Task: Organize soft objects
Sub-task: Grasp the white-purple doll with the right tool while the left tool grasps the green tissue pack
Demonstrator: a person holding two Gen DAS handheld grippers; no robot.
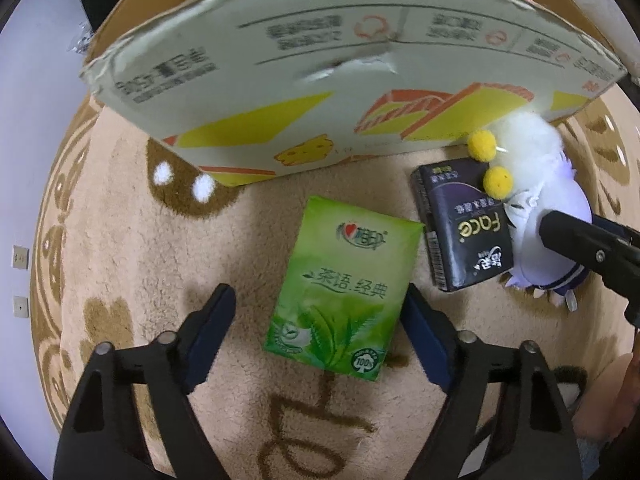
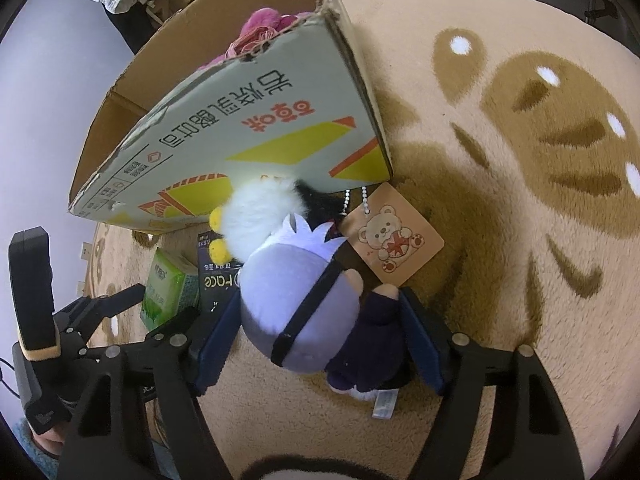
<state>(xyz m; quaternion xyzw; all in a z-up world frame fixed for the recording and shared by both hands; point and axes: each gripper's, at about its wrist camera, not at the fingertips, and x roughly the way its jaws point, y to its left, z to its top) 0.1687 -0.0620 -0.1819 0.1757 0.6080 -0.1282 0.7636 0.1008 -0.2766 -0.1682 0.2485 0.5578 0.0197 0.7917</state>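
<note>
Left gripper point(image 1: 320, 316) straddles our green tissue pack point(image 1: 340, 292), one pad touching — right gripper point(image 2: 320, 332) brackets the plush doll point(image 2: 304, 308) beside the cardboard box point(image 2: 248, 120); grip unclear.

Bright indoor light, fisheye-warped edges

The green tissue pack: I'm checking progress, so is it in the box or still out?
Out. The green tissue pack lies flat on the rug in front of the cardboard box, between the left gripper's fingers.

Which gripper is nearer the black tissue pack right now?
Right. The right gripper straddles the plush doll lying against the black tissue pack; the left gripper straddles the green tissue pack beside it.
</note>
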